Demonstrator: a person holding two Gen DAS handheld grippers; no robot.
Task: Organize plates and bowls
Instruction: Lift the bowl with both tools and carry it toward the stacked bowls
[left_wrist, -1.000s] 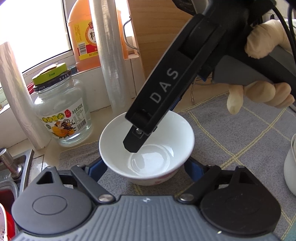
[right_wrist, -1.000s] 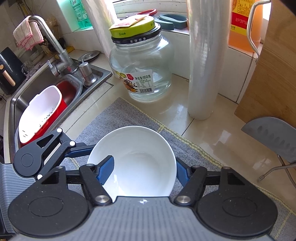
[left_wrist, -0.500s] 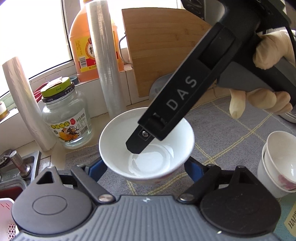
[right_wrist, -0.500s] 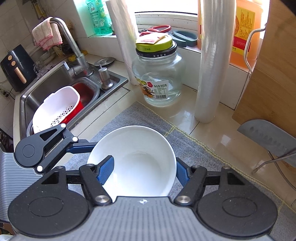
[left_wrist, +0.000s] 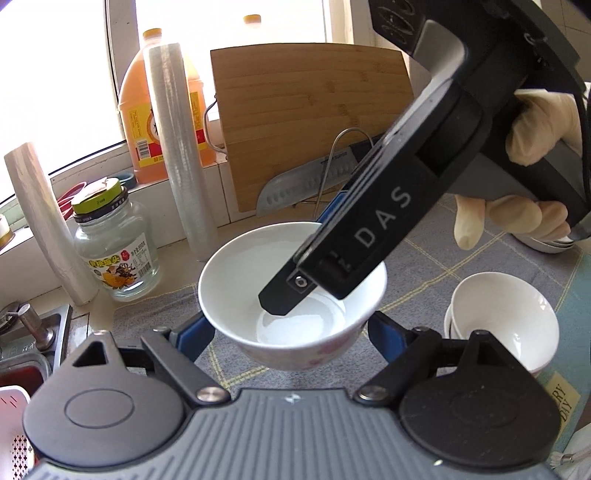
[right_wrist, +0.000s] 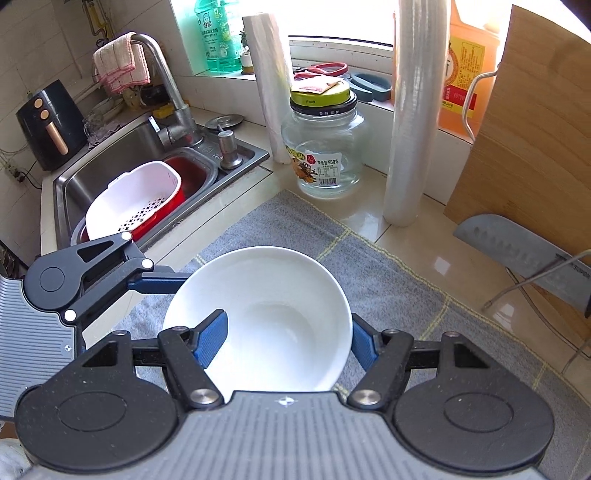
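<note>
Both grippers on one white bowl (left_wrist: 291, 295), held clear above the grey mat (left_wrist: 443, 266).

Left gripper (left_wrist: 291, 332): blue fingers (left_wrist: 194, 334) on opposite sides of the bowl's lower wall, one at each flank, closed against it, partway open for the bowl's width. Bowl sits between them, rim tilted a little toward the camera, faint pink pattern on its outer wall.

Right gripper (right_wrist: 286, 343): one blue finger (right_wrist: 210, 339) inside the bowl against its near-left wall, the other outside at the right wall. The wall is pinched between them. In the left wrist view this gripper comes in from upper right, a gloved hand (left_wrist: 517, 177) on its handle, one black fingertip down in the bowl's hollow.

Right of the left fingers, near: a stack of white bowls (left_wrist: 502, 325) on the mat.

Ahead of the fingers, beyond the mat: a glass jar (right_wrist: 325, 147) with a green lid, a roll of film (right_wrist: 417, 118) upright just beside it, an orange bottle (left_wrist: 155, 110) behind, a wooden board (left_wrist: 314, 122) leaning, a cleaver (right_wrist: 524, 254) in front of it.

Left of the right fingers: a sink (right_wrist: 110, 158) with a white colander (right_wrist: 136, 203) in it, a tap (right_wrist: 166, 88) above.
</note>
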